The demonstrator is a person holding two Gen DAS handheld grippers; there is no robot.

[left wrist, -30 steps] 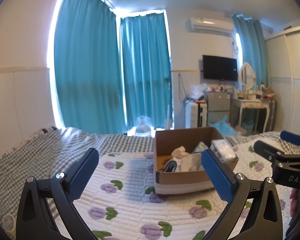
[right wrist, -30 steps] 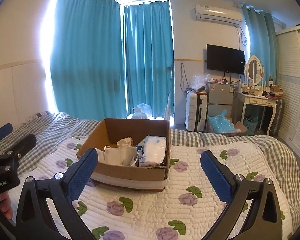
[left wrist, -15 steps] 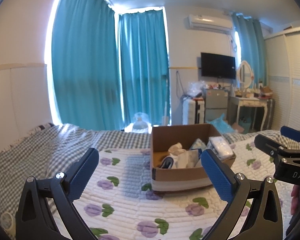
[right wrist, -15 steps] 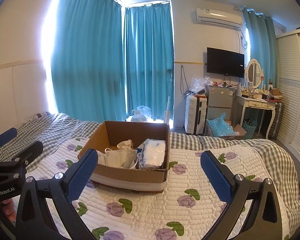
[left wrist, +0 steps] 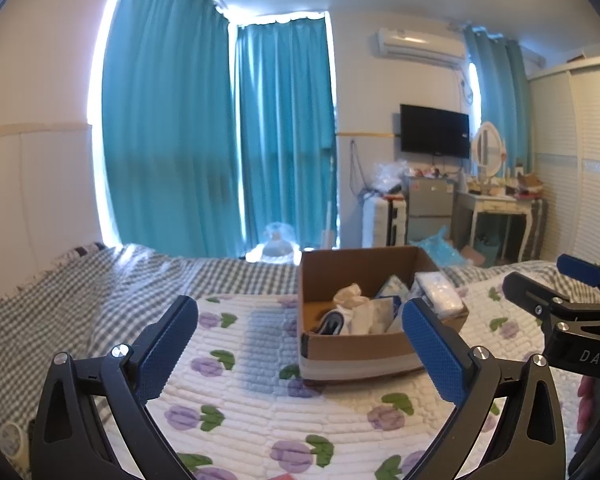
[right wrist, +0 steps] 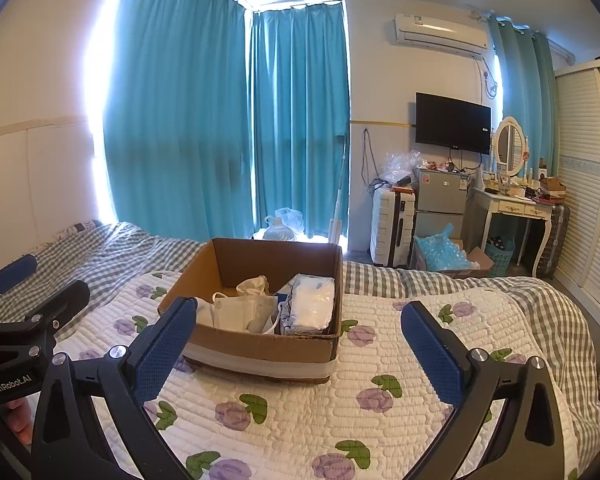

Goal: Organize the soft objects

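A brown cardboard box (left wrist: 352, 350) stands on the quilted flowered bedspread (left wrist: 260, 408); it also shows in the right wrist view (right wrist: 260, 350). Inside lie soft items: a white packet (right wrist: 314, 306), white masks (right wrist: 240, 312), a crumpled cream cloth (left wrist: 352, 294) and a dark item (left wrist: 330, 324). My left gripper (left wrist: 298, 334) is open and empty, held above the bed short of the box. My right gripper (right wrist: 298, 336) is open and empty, also short of the box. Each gripper shows at the edge of the other's view.
Teal curtains (right wrist: 228, 120) hang behind the bed. A white suitcase (right wrist: 392, 226), a small fridge (right wrist: 442, 200), a dressing table (right wrist: 516, 208) and a blue bag (right wrist: 440, 250) stand beyond the bed's far edge. A checked blanket (left wrist: 80, 288) lies at left.
Both views have drifted slightly, tilting up a little, so the box sits a bit lower in the frames. Both grippers stay open and empty. Nothing in the box has moved.
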